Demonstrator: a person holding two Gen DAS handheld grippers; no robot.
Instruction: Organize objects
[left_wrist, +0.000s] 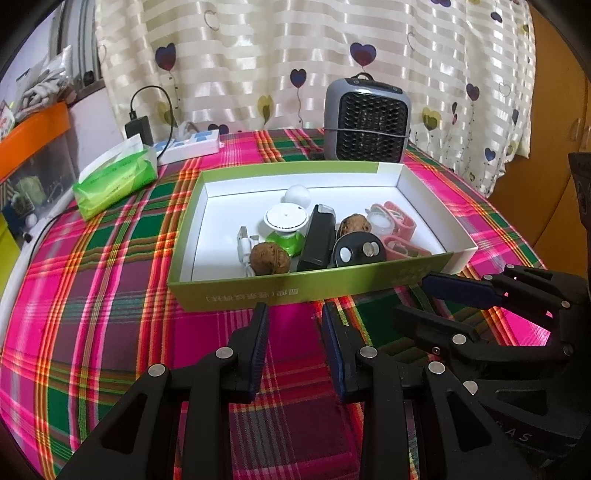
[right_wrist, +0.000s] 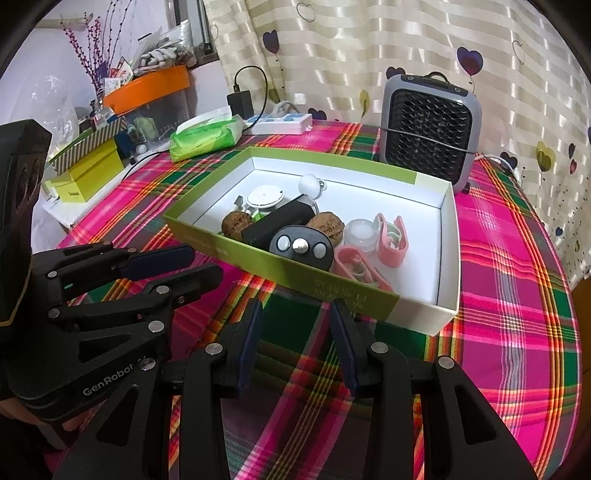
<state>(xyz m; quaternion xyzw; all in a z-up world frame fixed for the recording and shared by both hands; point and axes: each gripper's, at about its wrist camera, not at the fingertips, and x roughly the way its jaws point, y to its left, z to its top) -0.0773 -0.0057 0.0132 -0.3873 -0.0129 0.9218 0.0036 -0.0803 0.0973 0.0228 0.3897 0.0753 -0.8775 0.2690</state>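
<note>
Both claws apart, nothing held: left gripper (left_wrist: 295, 314), right gripper (right_wrist: 295, 310). Box (left_wrist: 295, 291) just ahead; near wall best cleared before descent onto walnut (left_wrist: 269, 258).

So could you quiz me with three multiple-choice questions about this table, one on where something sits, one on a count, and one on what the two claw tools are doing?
1. Where is the grey fan heater?
A. inside the box
B. on the tablecloth behind the box
C. on the tissue pack

2. How many walnuts lie in the green box?
A. one
B. two
C. four

3. What are the left gripper and right gripper doing?
A. both open, holding nothing
B. both gripping the box
C. one holding a walnut

Answers:
1 B, it stands past the box's far wall.
2 B, one walnut lies beside the white cable, the other walnut behind the black round fob.
3 A, only plaid cloth shows between each pair of fingers.
</note>
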